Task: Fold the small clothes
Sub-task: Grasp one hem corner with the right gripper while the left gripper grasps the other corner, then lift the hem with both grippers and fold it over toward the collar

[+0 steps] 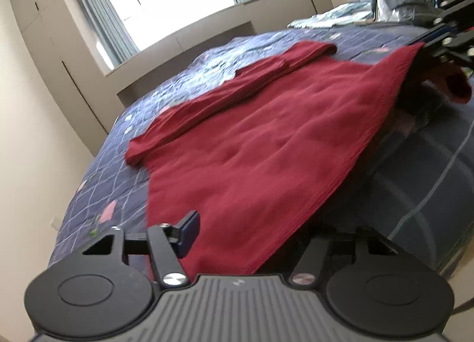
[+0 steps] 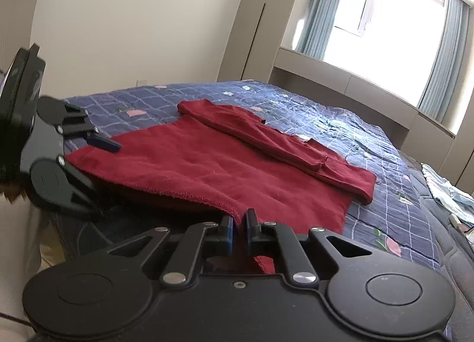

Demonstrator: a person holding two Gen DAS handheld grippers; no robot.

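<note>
The dark red knit top (image 2: 213, 170) lies spread across the blue quilted bed (image 2: 326, 116), one sleeve (image 2: 260, 137) already folded in over the body, and both tools are working the near hem. The right tool (image 2: 238, 231) is pinched tight on the hem corner, a fold of red cloth squeezed between its blue-padded fingers (image 2: 229, 232), with the loose end drooping behind them; from the left wrist view that corner rides raised off the quilt, pulling the edge into a taut ridge. That lift looks meant to free the hem so it can be carried over the body. The left tool (image 2: 100, 176) sits at the opposite hem corner, about half open, one finger above the cloth and the other under the edge. In its own view only one blue pad (image 1: 189, 231) shows, resting at the fabric; whether it bites yet, I cannot tell. It seems placed to match its partner so both corners travel together. A pale garment (image 2: 447, 196) waits farther along the bed.
</note>
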